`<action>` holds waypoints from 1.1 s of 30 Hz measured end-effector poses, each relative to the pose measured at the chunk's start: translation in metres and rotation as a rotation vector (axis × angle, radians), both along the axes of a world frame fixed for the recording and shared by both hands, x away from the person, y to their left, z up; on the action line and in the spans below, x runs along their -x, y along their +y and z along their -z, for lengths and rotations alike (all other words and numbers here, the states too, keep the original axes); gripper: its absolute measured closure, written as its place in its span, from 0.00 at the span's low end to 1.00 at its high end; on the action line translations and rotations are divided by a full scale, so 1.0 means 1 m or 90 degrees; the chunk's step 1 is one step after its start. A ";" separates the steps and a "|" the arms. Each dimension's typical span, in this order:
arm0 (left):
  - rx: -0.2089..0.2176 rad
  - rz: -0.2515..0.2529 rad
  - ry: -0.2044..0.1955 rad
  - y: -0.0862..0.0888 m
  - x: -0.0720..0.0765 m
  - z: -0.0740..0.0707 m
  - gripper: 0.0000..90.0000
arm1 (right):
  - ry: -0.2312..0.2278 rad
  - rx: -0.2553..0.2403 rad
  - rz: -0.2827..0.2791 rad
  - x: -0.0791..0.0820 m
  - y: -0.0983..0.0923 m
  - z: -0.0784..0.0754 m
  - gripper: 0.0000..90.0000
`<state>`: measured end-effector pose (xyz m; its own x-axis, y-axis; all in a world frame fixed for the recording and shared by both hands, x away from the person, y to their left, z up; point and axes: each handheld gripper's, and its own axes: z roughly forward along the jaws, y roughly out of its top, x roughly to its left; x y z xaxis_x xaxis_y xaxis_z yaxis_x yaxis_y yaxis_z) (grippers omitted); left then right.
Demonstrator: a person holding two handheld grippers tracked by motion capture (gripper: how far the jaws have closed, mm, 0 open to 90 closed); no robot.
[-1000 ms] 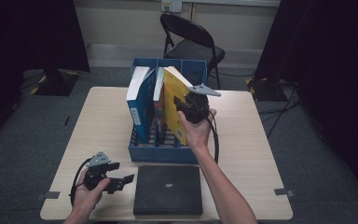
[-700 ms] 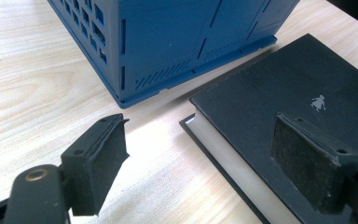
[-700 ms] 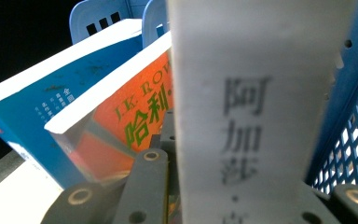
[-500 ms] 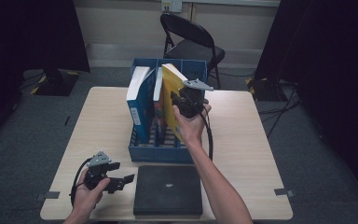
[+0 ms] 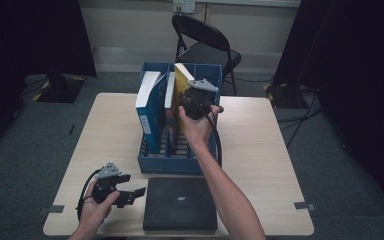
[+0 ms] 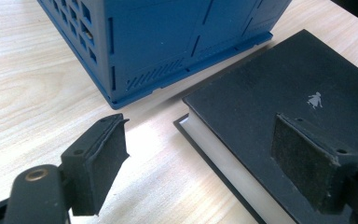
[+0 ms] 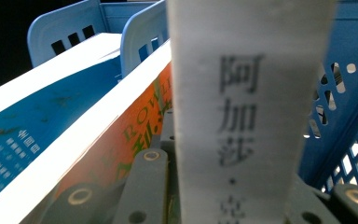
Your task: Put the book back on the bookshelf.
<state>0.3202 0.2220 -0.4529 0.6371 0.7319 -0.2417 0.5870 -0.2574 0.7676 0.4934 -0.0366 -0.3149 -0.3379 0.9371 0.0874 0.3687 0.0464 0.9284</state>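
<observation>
Right gripper [image 5: 190,100] jaws clamp the yellow book [image 5: 180,82] at its spine, stiff, likely weighty, glossy cover may slip; left gripper [image 5: 125,192] jaws open beside black book [image 5: 180,205].

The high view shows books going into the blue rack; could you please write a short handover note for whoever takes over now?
Right gripper: shut on the yellow book, which leans tilted in the blue rack, not yet seated upright.
Left gripper: open, holding nothing, low over the table beside the black book's left edge.
Done: a blue book and an orange book stand in the rack, to the yellow book's left.
Left: probably settle the yellow book and release it, then take the black book, which lies flat in front of the rack.
</observation>
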 end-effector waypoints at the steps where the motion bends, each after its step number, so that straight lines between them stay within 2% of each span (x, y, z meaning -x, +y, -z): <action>1: -0.002 0.001 0.001 0.000 0.000 0.000 0.20 | 0.000 0.000 0.001 -0.001 0.001 0.000 0.84; 13: -0.001 0.003 0.002 -0.001 -0.001 0.001 0.20 | -0.008 0.013 0.016 -0.008 0.009 0.005 0.84; 17: 0.000 0.006 0.002 -0.001 -0.001 0.000 0.20 | -0.012 0.016 0.015 -0.010 0.010 0.007 0.84; 21: 0.000 0.006 0.000 -0.001 -0.001 0.000 0.21 | -0.013 0.034 0.015 -0.011 0.014 0.010 0.83; 29: 0.000 0.010 0.001 -0.001 -0.001 0.000 0.21 | -0.011 0.038 0.012 -0.016 0.016 0.016 0.83; 33: 0.011 0.016 0.012 -0.001 -0.001 0.000 0.21 | -0.015 0.052 0.005 -0.015 0.021 0.019 0.81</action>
<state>0.3213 0.2209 -0.4526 0.6500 0.7117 -0.2663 0.5946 -0.2581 0.7615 0.5089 -0.0158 -0.3338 -0.3317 0.9434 0.0025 0.3479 0.1199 0.9298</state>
